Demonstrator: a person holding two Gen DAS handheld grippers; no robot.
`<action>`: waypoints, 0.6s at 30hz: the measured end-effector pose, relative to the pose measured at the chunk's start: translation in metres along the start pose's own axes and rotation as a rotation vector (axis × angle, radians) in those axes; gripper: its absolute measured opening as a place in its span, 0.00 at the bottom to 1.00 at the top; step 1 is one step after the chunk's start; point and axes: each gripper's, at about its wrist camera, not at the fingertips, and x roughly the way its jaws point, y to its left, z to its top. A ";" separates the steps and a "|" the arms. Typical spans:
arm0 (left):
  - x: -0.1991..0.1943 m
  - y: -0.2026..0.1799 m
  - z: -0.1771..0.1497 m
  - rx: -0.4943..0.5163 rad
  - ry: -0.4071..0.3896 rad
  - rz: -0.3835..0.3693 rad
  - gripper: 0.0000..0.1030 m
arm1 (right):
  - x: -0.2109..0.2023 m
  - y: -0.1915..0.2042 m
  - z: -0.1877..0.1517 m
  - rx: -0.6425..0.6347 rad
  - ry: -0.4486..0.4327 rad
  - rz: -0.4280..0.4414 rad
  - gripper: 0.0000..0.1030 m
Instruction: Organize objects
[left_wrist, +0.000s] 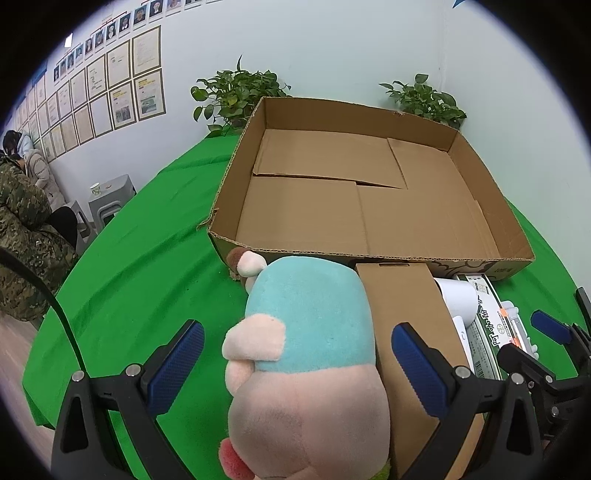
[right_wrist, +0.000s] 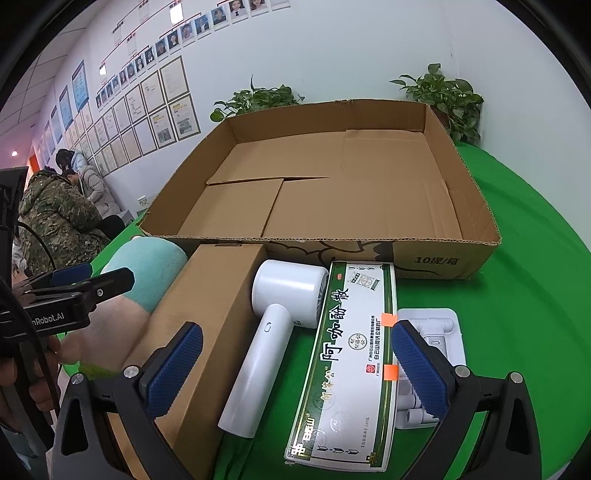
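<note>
A large empty open cardboard box stands on the green table. In front of it lie a pink and teal plush toy, a closed brown carton, a white hair dryer, a green and white medicine box and a white plastic tray. My left gripper is open, its pads either side of the plush toy without touching it. My right gripper is open above the hair dryer and the medicine box.
Two potted plants stand behind the big box by the wall. People sit at the far left beside grey stools. The green cloth covers the table to its left edge.
</note>
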 end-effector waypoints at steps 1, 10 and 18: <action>0.000 0.000 0.000 -0.002 0.001 -0.002 0.98 | 0.001 0.000 0.000 0.000 0.003 0.000 1.00; 0.000 0.000 -0.001 -0.002 0.004 -0.015 0.98 | 0.004 0.001 -0.002 -0.034 0.014 -0.033 1.00; 0.001 0.000 -0.002 -0.005 0.010 -0.018 0.98 | 0.004 0.003 -0.002 -0.044 -0.006 -0.033 1.00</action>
